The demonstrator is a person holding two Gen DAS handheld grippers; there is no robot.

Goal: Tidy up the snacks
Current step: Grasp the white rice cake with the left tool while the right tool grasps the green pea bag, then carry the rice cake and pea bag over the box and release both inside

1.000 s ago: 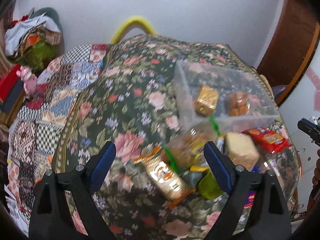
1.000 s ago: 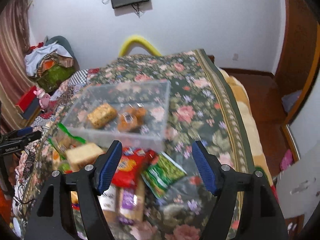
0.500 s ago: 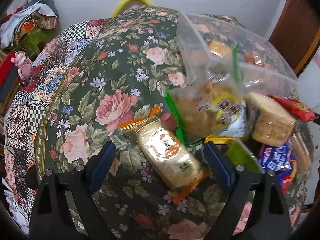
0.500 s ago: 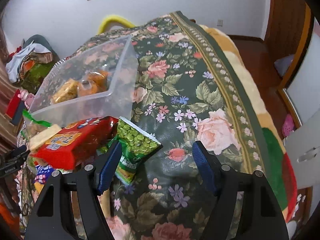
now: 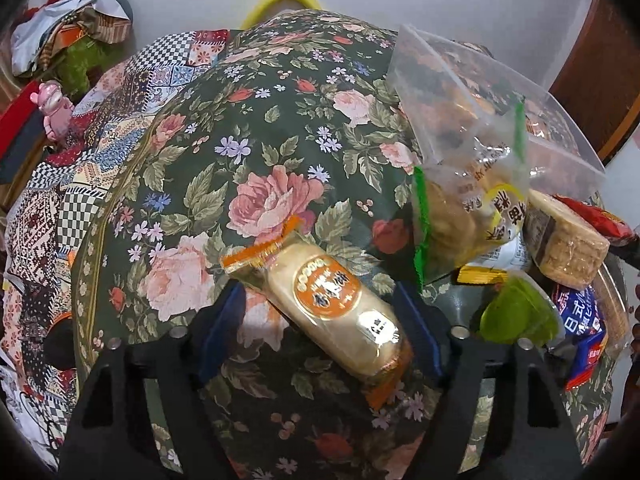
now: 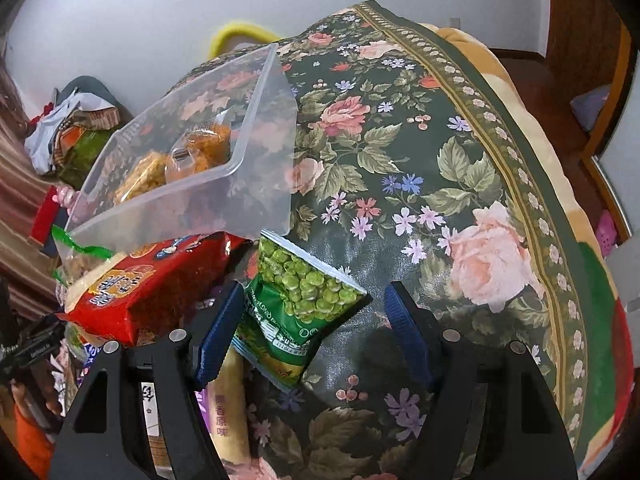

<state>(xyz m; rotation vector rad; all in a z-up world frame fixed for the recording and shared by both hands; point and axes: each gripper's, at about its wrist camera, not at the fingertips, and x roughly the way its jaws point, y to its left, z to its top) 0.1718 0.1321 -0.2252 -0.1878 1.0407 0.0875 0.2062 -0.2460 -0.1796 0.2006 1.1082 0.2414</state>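
Both my grippers have dropped closer since a moment ago. My left gripper (image 5: 320, 328) now straddles the orange-wrapped cake (image 5: 334, 308) on the floral blanket (image 5: 256, 152), fingers apart, not yet squeezing. My right gripper (image 6: 312, 328), equally spread, brackets the green pea packet (image 6: 300, 304) just beside the clear bin (image 6: 256, 200), where both snacks probably belong.

Home bedroom: floral blanket (image 6: 420, 152) over bed, clothes pile (image 5: 68, 36).
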